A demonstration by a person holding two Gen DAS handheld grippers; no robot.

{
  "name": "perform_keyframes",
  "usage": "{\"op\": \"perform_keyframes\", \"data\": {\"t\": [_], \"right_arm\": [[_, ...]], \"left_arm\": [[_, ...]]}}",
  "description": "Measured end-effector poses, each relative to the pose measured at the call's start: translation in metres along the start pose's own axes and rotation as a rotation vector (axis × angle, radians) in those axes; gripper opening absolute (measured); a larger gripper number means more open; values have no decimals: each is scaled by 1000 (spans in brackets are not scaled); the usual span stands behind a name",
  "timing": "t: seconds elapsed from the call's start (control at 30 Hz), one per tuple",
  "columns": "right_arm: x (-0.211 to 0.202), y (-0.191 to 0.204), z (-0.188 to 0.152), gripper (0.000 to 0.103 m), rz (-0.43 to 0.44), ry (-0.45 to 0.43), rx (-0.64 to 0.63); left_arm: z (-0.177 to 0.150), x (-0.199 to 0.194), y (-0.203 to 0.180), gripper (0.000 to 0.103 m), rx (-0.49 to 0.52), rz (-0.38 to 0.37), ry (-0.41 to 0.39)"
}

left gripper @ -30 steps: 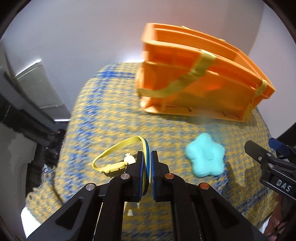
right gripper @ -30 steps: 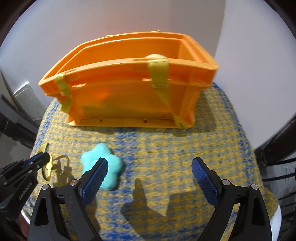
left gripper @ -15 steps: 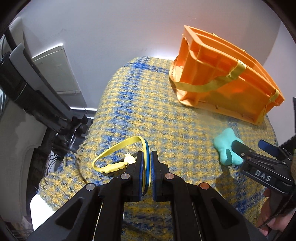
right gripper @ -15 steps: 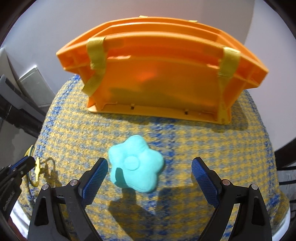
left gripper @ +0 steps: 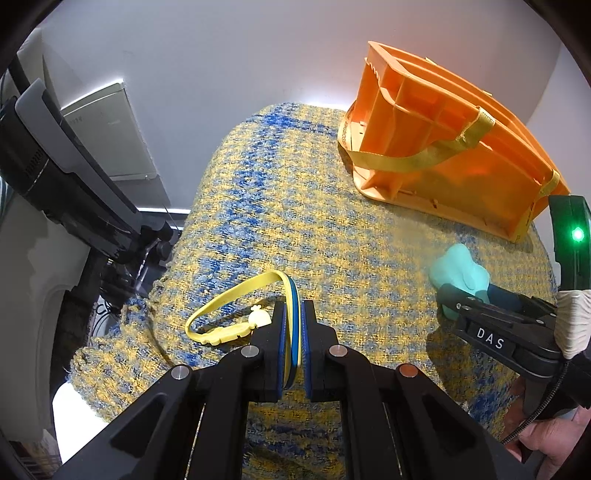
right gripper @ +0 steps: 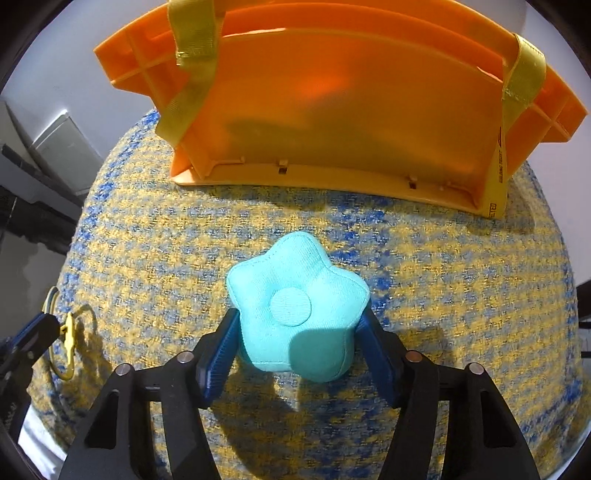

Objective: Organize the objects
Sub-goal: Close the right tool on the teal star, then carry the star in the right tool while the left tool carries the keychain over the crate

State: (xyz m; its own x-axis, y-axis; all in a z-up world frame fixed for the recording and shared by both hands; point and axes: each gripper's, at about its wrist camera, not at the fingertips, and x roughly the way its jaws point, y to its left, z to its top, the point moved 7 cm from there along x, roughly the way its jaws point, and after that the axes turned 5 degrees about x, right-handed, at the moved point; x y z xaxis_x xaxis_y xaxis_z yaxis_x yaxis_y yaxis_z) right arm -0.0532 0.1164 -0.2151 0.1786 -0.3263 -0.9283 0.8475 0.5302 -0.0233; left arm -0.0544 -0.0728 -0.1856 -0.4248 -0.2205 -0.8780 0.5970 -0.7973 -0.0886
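Two hand-held grippers work over a table draped in a yellow-and-blue woven cloth (right gripper: 461, 295). The right gripper (right gripper: 297, 334) points steeply down at a turquoise star-shaped plush cushion (right gripper: 295, 306) with a round patch at its centre. Its jaws have just been closing, and the blue pads (right gripper: 218, 356) now press against the cushion's two sides, so the cushion sits squeezed between them, resting on the cloth. Straight ahead of this gripper, beyond the cushion and apart from it, stands an orange plastic crate (right gripper: 351, 110) with yellow webbing straps (right gripper: 194, 33) at either end.

The left gripper (left gripper: 293, 334) is clamped shut on a thin yellow-and-blue band (left gripper: 236, 291), which loops out ahead and to the left of its fingertips; a small pale yellow clasp (left gripper: 236, 328) hangs at the loop's near end. From the left wrist view, the crate (left gripper: 443, 147) lies ahead to the right, and the right gripper (left gripper: 469, 291) with the cushion (left gripper: 458, 273) is off to the right. A hand (left gripper: 554, 439) shows at the lower right edge.
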Motion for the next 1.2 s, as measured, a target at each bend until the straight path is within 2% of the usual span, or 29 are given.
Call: {"op": "perform_keyframes", "data": {"t": [0.23,0.5,0.97,1.2], "right_arm": [[-13,-8,-2,60,0,-22,4],[-42,-31,2,60,-32,-72,12],[-99,-75,17,60,-43,-171,40],[-125,-82,29,60,-36,-222,51]], "left_arm": [[4,-2,-10,9,18,-2,-6],[11,-8,-39,9,65,-23,-14],[37,-30,-87,9,126,-68,-40],[58,-43,-106,9,155,-76,-67]]}}
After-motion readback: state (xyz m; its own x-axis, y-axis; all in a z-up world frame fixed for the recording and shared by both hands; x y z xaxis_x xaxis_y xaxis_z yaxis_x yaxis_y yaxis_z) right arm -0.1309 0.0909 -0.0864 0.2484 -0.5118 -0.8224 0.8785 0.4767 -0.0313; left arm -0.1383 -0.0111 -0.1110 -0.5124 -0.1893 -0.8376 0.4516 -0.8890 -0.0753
